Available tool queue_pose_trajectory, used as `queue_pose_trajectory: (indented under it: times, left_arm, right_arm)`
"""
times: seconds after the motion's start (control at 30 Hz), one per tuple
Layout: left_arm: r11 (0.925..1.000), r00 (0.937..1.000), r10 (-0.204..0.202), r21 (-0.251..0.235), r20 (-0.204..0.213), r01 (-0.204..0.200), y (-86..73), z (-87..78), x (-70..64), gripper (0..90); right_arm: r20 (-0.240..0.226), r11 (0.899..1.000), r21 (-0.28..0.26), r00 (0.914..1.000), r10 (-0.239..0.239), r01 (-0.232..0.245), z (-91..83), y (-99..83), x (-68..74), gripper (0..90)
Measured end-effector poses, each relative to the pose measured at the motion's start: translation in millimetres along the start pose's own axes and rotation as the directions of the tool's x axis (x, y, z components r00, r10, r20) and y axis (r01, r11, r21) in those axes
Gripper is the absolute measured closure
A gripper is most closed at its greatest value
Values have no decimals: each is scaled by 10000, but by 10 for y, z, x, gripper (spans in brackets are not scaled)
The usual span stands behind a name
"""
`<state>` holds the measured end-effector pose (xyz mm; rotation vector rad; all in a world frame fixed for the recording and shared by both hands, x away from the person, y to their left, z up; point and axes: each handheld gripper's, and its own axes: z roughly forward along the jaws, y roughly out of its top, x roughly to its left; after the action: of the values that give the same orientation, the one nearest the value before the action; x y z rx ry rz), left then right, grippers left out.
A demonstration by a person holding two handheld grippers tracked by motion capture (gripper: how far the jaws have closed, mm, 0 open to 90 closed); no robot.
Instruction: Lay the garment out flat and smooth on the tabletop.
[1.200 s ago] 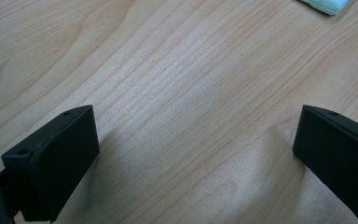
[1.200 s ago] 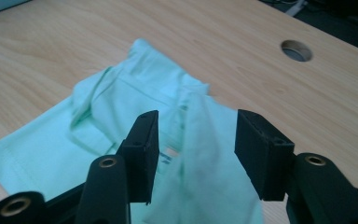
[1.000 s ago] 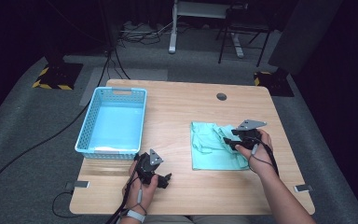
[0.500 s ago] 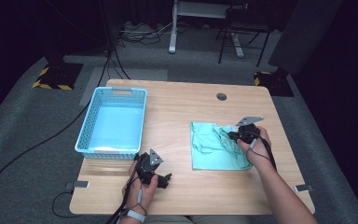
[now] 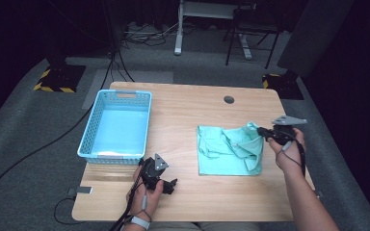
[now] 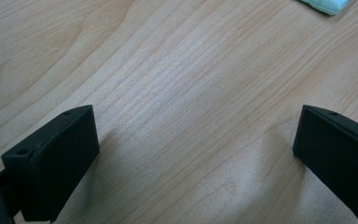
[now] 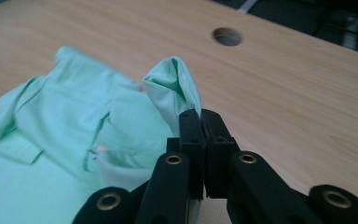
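mint shirt [image 5: 226,151] flat, collar leftward; right claw [image 5: 262,131] pinches lifted corner; left claw [image 5: 171,185] wide.

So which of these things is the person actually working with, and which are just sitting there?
In use:
- mint green shirt, a fold pinched and lifted
- right gripper, shut on that fold
- left gripper, open, resting on the wooden table

Lying about:
- blue basket, nothing visible in it
- round hole in the tabletop

Mint-green shirt [image 5: 224,151] (crumpled) on table, edge lifted.
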<state>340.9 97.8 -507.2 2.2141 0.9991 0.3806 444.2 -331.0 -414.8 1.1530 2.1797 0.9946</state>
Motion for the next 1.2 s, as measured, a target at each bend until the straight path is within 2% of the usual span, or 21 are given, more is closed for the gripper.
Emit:
queue_pose_trajectory:
  times: [0.07,0.1,0.17,0.2,0.27,0.37,0.43,0.5,0.57,0.8,0.87,0.97,1.0,1.2]
  left_arm:
    - [10000,10000,2,4,2,-2,0,0,0,2]
    - [10000,10000,4,3,2,-4,0,0,0,2]
    - [10000,10000,1,3,3,-1,0,0,0,2]
    - [10000,10000,-2,0,2,2,0,0,0,1]
    - [10000,10000,-21,-3,11,21,0,1,-1,2]
    - [10000,10000,-24,-5,11,24,0,1,-1,2]
    - [10000,10000,-20,-4,12,20,0,1,-1,2]
    - [10000,10000,-6,2,6,6,0,0,0,2]
    - [10000,10000,-8,-1,5,8,0,0,0,1]
    - [10000,10000,3,4,2,-3,0,0,0,2]
    - [10000,10000,3,4,1,-3,0,0,0,1]
    - [10000,10000,1,3,2,-1,0,0,0,2]
    - [10000,10000,1,1,3,-1,0,0,0,2]
    - [10000,10000,-21,4,16,21,0,1,0,1]
  right_arm:
    - [641,9974,-373,9959,637,-614,-117,-60,-147,869]
    - [1141,9951,-572,9897,870,-808,-173,-97,-217,791]
    - [2026,9884,-977,9700,1344,-1165,-271,-168,-326,650]
    - [2087,9859,-1062,9666,1489,-1289,-309,-202,-372,608]
    - [1885,9861,-1058,9711,1466,-1284,-324,-234,-384,587]
    - [1412,9924,-753,9842,1072,-973,-290,-258,-324,578]
    - [1106,9953,-518,9900,875,-822,-241,-266,-274,565]
    - [857,9979,-67,9942,652,-649,-162,-286,-235,549]
    - [673,9973,389,9960,595,-622,-96,-316,-224,534]
    - [379,9890,1280,9969,692,-735,22,-545,-262,515]
    - [387,9864,1511,9974,601,-653,53,-590,-279,595]
    - [430,9808,1866,9978,500,-572,65,-644,-329,828]
    - [460,9806,1882,9978,468,-547,47,-653,-344,873]
    - [604,9898,1325,9972,444,-521,-232,-613,-382,885]
